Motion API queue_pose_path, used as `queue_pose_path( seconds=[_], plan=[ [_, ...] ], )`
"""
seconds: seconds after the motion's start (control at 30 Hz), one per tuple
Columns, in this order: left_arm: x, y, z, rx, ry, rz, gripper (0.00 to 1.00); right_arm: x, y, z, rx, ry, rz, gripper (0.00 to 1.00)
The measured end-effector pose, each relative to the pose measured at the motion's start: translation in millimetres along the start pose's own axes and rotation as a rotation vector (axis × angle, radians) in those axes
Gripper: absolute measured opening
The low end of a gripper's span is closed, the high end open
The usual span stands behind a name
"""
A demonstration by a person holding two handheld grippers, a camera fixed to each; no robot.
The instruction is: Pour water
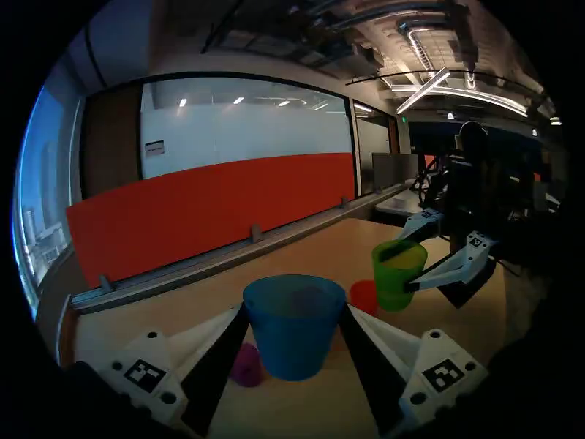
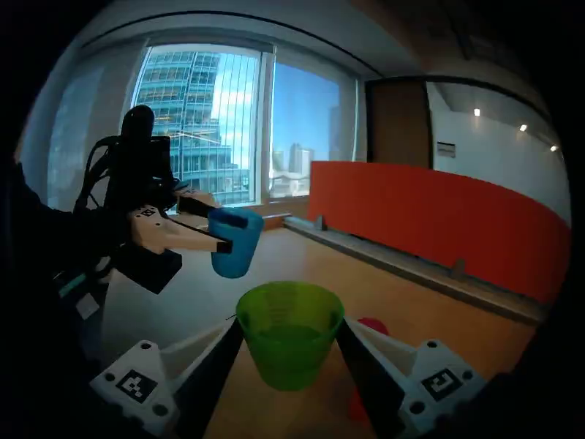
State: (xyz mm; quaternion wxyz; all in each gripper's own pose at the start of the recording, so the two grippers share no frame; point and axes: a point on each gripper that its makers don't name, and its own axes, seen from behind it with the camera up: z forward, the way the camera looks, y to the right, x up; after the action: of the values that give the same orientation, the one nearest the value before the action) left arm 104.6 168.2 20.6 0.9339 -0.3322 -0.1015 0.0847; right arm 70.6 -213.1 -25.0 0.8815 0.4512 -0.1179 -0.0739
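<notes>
Clamped in left gripper (image 1: 294, 318): blue cup (image 1: 294, 340), raised over table (image 1: 314, 252). Clamped in right gripper (image 2: 290, 329): green cup (image 2: 290, 355), upright, apart from blue. On table below: red cup (image 1: 363, 296), purple cup (image 1: 247, 364).

The left tool (image 1: 294, 325) has two wide white plastic fingers (image 1: 164, 358) that become narrow toward the tips, and each one has a black lining on its inner side. On every finger there is a square black-and-white marker (image 1: 144, 374), with small round screw holes near it. The right tool (image 2: 290, 329) is built the same way, with white outer shells (image 2: 420, 369), black inner faces and one square marker on each side. In the right gripper view, the left tool carries a black block (image 2: 150, 268) under its white body and a tall black mount (image 2: 137, 157) above it, with thin black cables (image 2: 93, 172) looping beside it. The person wears a dark sleeve (image 2: 40, 245).
</notes>
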Motion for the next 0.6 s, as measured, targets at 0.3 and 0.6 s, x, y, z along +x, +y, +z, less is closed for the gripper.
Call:
queue_pose_path(
  seconds=[0.3, 0.6],
  plan=[
    [-33.0, 9.1, 8.9, -0.031, -0.077, 0.003, 0.86, -25.3, 2.0, 4.4, 0.008, -0.066, -0.001, 0.89],
    [-66.4, 21.8, 18.7, -0.065, -0.155, 0.032, 0.86, -45.5, 4.7, 13.0, 0.016, -0.121, 0.005, 0.89]
  ],
)
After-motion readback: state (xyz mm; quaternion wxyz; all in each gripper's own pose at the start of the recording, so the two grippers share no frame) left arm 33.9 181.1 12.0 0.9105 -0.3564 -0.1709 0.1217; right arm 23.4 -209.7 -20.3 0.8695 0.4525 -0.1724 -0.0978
